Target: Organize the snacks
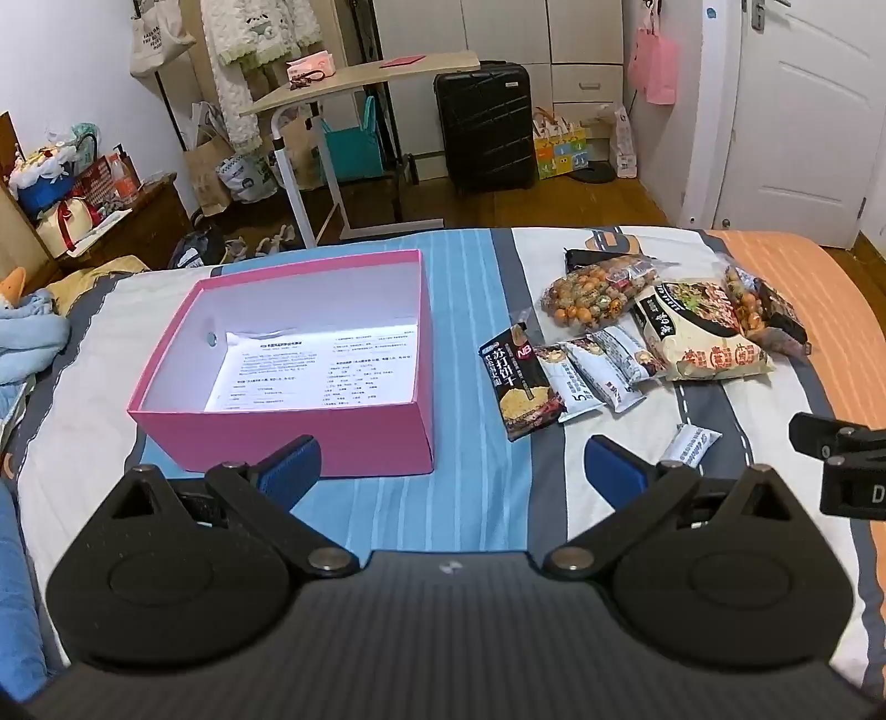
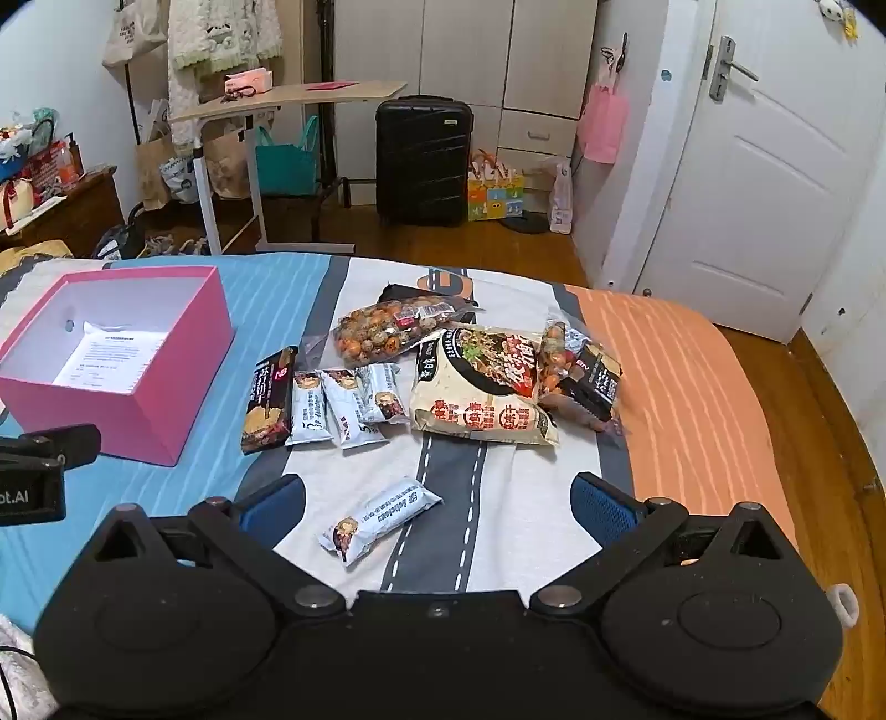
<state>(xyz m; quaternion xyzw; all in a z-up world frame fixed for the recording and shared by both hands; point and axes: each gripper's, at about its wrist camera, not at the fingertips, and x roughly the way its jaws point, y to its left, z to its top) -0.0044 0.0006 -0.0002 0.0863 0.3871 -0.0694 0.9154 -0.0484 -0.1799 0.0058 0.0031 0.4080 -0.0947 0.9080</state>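
Snack bar [image 2: 380,518]: lies on the bed [image 2: 686,387] between your right tool's [image 2: 437,501] spread fingers, untouched.
Left tool [image 1: 451,471]: fingers apart, empty, near pink box [image 1: 288,437].
Other snacks [image 2: 482,387]: piled beyond, nothing blocking.

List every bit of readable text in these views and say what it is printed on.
"苏打饼干" and "NB": dark cracker pack beside the pink box.
"delicious": lone white bar wrapper nearest the right gripper.
"5": white bar wrappers in the row.
"ot.AI": left gripper body, cut off at the frame edge.
Sheet in the box, noodle bag, tote bag: too small or blurred.
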